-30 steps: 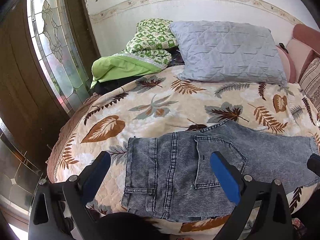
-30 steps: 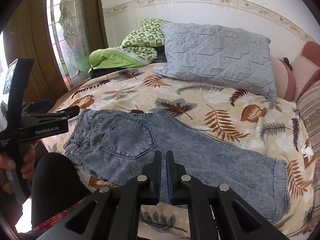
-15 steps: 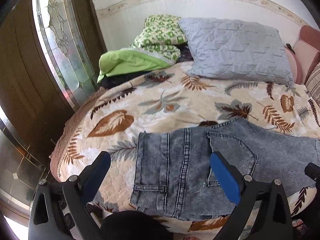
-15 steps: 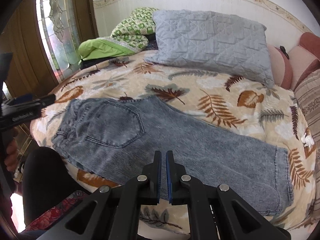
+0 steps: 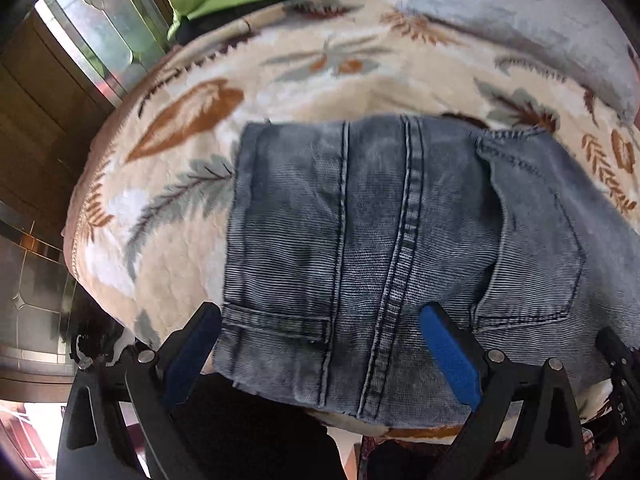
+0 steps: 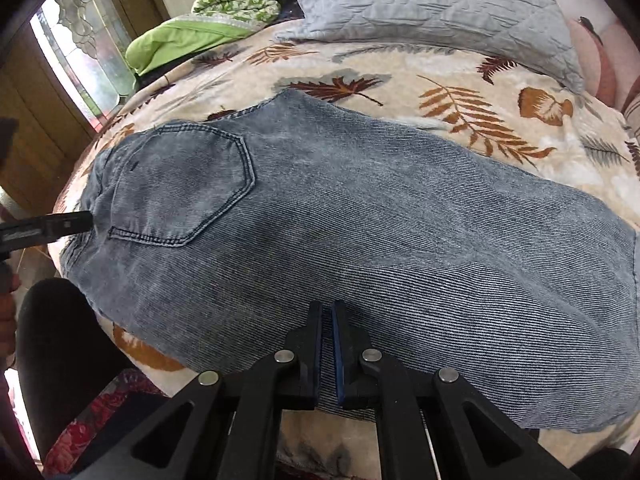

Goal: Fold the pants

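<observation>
The grey-blue jeans point(image 6: 360, 232) lie flat on the leaf-print bedspread point(image 6: 460, 80), filling the middle of the right wrist view, waistband toward the left edge, a back pocket point(image 6: 184, 184) facing up in the left half, the leg running off to the right edge. In the left wrist view the waist end of the jeans point(image 5: 380, 240) takes up the centre and lower right of the frame, seams running top to bottom, and there is some blur here. The left gripper point(image 5: 320, 344) sits low in that frame with its blue-padded fingers spread wide on either side of the waistband's near edge, nothing clamped between them. The right gripper point(image 6: 328, 344) is at bottom centre of its own view, jaws pressed nearly together over the near edge of the leg; whether any denim is pinched there, cannot tell. Up top, a grey quilted pillow point(image 6: 432, 4) rests on the bedspread, and a green folded blanket point(image 6: 208, 28) sits upper left beside a patterned glass door panel point(image 6: 80, 52).
</observation>
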Motion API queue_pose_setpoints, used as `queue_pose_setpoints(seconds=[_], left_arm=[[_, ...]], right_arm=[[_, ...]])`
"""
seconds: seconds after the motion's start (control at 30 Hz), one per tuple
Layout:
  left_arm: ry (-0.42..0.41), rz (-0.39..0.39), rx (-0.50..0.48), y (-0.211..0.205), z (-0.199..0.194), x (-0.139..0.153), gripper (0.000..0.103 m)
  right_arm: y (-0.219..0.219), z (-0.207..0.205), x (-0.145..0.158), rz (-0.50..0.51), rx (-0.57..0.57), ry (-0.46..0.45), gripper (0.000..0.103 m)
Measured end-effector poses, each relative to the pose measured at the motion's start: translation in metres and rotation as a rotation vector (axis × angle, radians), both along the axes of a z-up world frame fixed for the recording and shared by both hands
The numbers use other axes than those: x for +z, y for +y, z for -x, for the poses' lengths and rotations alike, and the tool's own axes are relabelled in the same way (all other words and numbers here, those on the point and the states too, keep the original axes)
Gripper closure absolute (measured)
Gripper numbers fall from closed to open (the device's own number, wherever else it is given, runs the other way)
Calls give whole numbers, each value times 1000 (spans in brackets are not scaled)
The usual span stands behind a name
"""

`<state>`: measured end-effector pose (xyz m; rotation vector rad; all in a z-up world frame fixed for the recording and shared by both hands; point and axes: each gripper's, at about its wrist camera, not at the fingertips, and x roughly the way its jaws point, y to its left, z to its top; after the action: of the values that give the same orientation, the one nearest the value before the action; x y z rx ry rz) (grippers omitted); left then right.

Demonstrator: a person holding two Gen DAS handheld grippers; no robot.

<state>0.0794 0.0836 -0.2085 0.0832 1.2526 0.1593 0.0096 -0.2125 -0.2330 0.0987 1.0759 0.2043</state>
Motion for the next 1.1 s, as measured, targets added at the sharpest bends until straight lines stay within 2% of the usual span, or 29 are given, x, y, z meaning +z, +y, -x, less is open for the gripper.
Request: queue_pose_setpoints(seconds=[0.1,0.23,0.3,0.37,0.47,0.5,0.57,0.6,0.67,0.8,0.87,0.93,0.97,1.07,1.1], left_arm=[[25,-17,0,-1,-4,-9,3],[22,-65,-8,-9,-3,-2,3],[-11,-116,-28,-22,-1,7,3],[-51,-134,-73,-39,2,19,3],[-103,-105,-165,-74,11,37,3],[-112,-93,-203,-88,14,40,3],[-108,-86,-275,-115,18,39,3],[-100,-87,-303,-127,20,37,3],[-80,-80,-354,-150,26,31,3],[-70,-61,-466,-194,40,20,3],[-81,-84,-519,-216,45,15,3],[-95,-73,-553,-232,50,17,3],[-110,-63,-568,-237,50,21,3],[-199,-34,-618,-252,59,44,3],[-230,-35,-630,-255,61,52,3]], right_arm=[[-17,9,0,-2,-5,-3,97],[-60,26,1,-24,-56,-5,97],[-89,34,1,-68,-85,-2,97],[-115,41,3,-93,-121,2,97],[-137,50,14,-15,-174,-30,97],[-142,55,20,43,-183,-46,97],[-157,60,26,123,-223,-55,97],[-171,64,29,127,-259,-55,97],[-202,72,34,78,-329,-57,97],[-271,91,40,-102,-491,-67,97],[-291,99,41,-107,-545,-75,95],[-298,103,42,-104,-560,-86,94],[-299,105,43,-102,-561,-92,92],[-298,103,39,-93,-555,-85,73],[-300,102,36,-105,-563,-86,63]])
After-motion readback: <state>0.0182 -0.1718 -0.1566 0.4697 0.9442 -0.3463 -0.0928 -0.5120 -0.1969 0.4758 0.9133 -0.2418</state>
